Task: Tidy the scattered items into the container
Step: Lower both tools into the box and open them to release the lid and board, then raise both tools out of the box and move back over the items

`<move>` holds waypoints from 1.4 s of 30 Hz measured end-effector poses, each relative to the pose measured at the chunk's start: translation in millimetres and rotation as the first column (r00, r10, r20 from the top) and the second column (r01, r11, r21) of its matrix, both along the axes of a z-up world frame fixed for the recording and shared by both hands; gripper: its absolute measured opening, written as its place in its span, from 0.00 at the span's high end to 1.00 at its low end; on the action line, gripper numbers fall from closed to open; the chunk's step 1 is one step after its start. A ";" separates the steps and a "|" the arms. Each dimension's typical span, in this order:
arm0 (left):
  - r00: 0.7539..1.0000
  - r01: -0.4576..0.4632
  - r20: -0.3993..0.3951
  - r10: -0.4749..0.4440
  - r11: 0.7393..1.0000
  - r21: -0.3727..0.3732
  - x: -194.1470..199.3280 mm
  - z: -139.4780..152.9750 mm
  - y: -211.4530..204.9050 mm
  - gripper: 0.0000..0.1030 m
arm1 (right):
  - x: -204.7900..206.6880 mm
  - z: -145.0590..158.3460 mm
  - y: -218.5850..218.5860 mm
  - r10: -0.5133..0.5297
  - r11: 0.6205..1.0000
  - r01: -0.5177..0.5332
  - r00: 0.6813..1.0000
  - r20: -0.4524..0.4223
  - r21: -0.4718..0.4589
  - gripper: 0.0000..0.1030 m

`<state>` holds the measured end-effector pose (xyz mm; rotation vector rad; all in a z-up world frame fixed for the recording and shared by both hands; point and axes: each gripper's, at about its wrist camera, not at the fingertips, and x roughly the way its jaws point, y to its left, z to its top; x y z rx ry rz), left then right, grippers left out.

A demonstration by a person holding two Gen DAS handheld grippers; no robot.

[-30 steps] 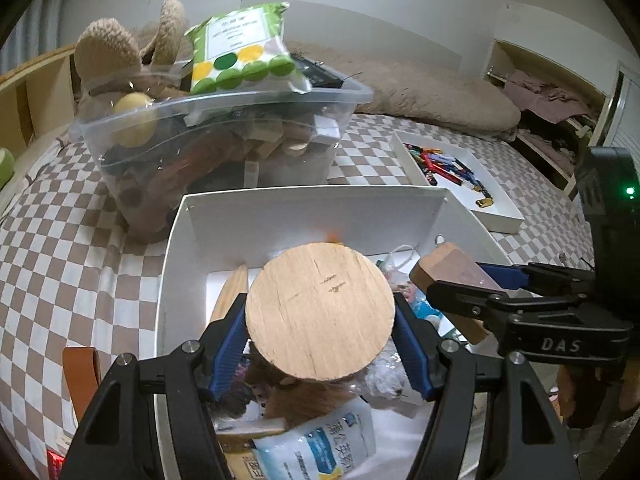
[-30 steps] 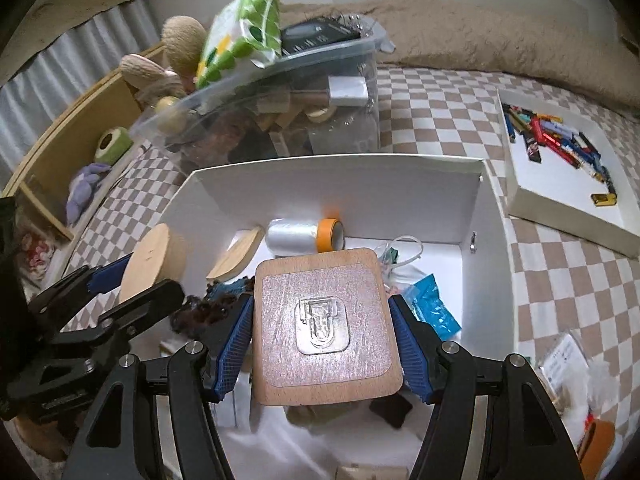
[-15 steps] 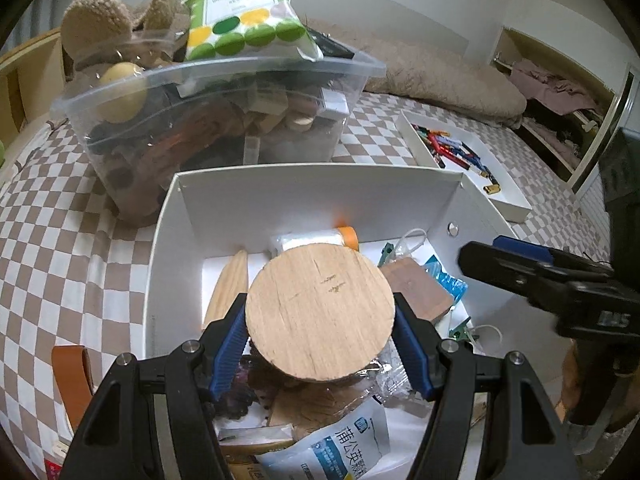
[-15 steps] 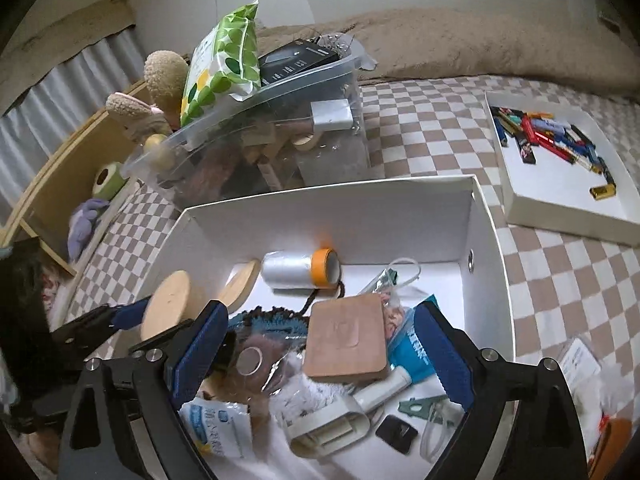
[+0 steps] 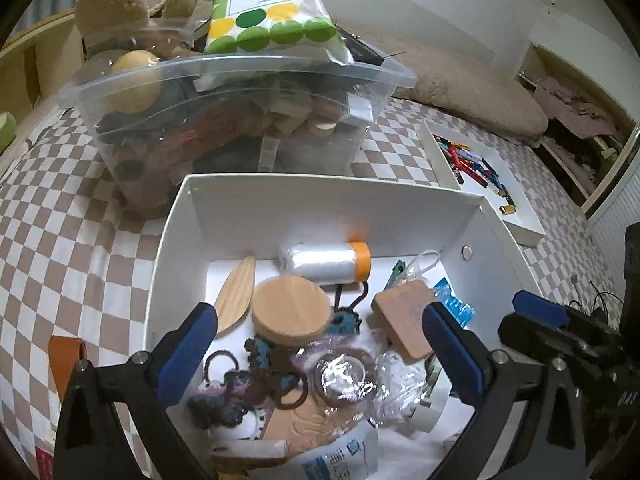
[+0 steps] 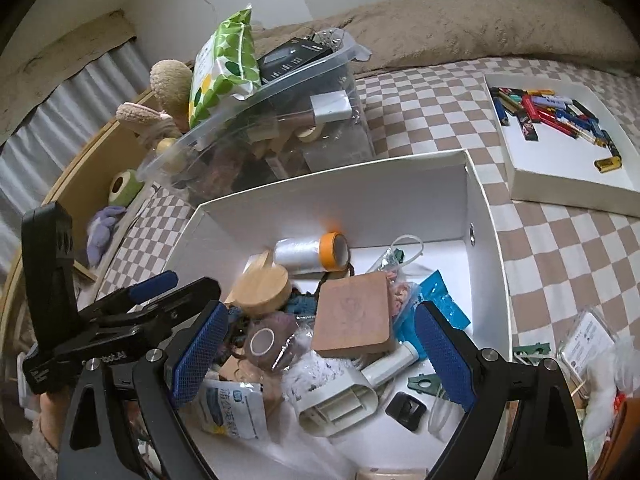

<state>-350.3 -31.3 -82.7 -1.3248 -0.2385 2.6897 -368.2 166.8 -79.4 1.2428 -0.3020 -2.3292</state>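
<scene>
Left jaws: the left gripper (image 5: 320,344) has just sprung wide open, nothing between the blue pads; a second ago it was clamped on the round wooden disc (image 5: 291,311)
Right jaws: the right gripper (image 6: 318,344) also stands wide, having just been opening, and is empty
Round disc: now lying in the white box (image 5: 320,200), beside the leaf-shaped wood piece (image 5: 236,298) and in front of the film roll with the orange end (image 5: 325,261)
Square wooden block (image 6: 352,314): dropped from the right jaws a moment earlier, resting on the pile in the box, slightly tilted
Meaning: both pieces are delivered, by my reading; both hands are free for more
Left outside: a brown strap (image 5: 64,364) on the checked cover to the left of the box, and packets (image 6: 588,344) to the right of it
</scene>
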 end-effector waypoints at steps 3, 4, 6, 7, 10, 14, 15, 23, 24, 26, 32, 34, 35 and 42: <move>1.000 0.013 -0.005 -0.013 0.999 -0.041 4.8 -0.9 1.9 0.00 | 0.1 -1.6 3.7 -0.008 1.000 0.008 1.000 0.014 -0.015 0.09; 1.000 0.017 -0.005 -0.018 0.998 -0.053 6.0 -1.5 2.4 0.00 | 0.2 -2.3 4.5 -0.011 1.000 0.012 1.000 0.018 -0.014 0.09; 1.000 0.028 -0.004 -0.028 0.998 -0.063 8.7 -2.4 3.1 0.00 | 0.9 -3.3 5.9 -0.015 1.000 0.015 1.000 0.023 -0.014 0.09; 1.000 0.029 -0.004 -0.030 0.998 -0.062 9.4 -2.7 2.8 0.00 | 1.3 -3.9 6.6 -0.016 1.000 0.016 0.999 0.028 -0.017 0.09; 1.000 0.028 -0.008 -0.028 0.998 -0.049 13.3 -1.8 1.6 0.00 | 2.2 -4.7 7.7 -0.016 1.000 0.017 0.999 0.035 -0.018 0.09; 1.000 0.027 -0.016 -0.027 0.999 -0.035 20.2 -0.6 0.7 0.00 | 3.4 -4.5 6.2 -0.008 1.000 0.008 0.999 0.045 -0.015 0.09; 1.000 0.026 -0.017 -0.027 0.999 -0.038 21.9 -0.5 1.5 0.00 | 4.0 -4.2 5.8 -0.005 1.000 0.006 0.999 0.047 -0.016 0.09; 0.999 0.033 -0.023 -0.035 0.997 -0.067 34.8 3.0 4.5 0.00 | 15.5 3.7 5.6 -0.001 1.000 0.001 1.000 0.027 -0.010 0.09; 0.999 0.031 -0.025 -0.033 0.998 -0.063 36.4 4.5 3.7 0.00 | 17.2 6.0 5.9 -0.001 1.000 0.002 1.000 0.020 -0.007 0.09; 0.999 0.026 -0.030 -0.028 0.998 -0.054 39.8 8.2 2.5 0.00 | 20.3 10.2 6.5 -0.006 1.000 0.006 1.000 0.004 0.002 0.09; 0.998 0.016 -0.064 -0.020 0.998 -0.061 55.8 17.9 4.9 0.00 | 37.3 22.5 8.4 -0.011 0.998 0.015 0.998 -0.064 0.065 0.09; 0.997 0.014 -0.071 -0.018 0.998 -0.056 61.6 20.5 6.5 0.00 | 43.2 23.9 9.4 -0.009 0.997 0.015 0.997 -0.076 0.082 0.09; 0.997 0.012 -0.072 -0.016 0.998 -0.056 63.8 21.8 7.4 0.00 | 46.3 24.5 9.9 -0.008 0.996 0.015 0.997 -0.082 0.091 0.09; 0.997 0.002 -0.078 -0.008 0.998 -0.069 79.2 28.7 12.9 0.00 | 66.1 29.4 19.2 -0.024 0.991 0.041 0.991 -0.133 0.125 0.01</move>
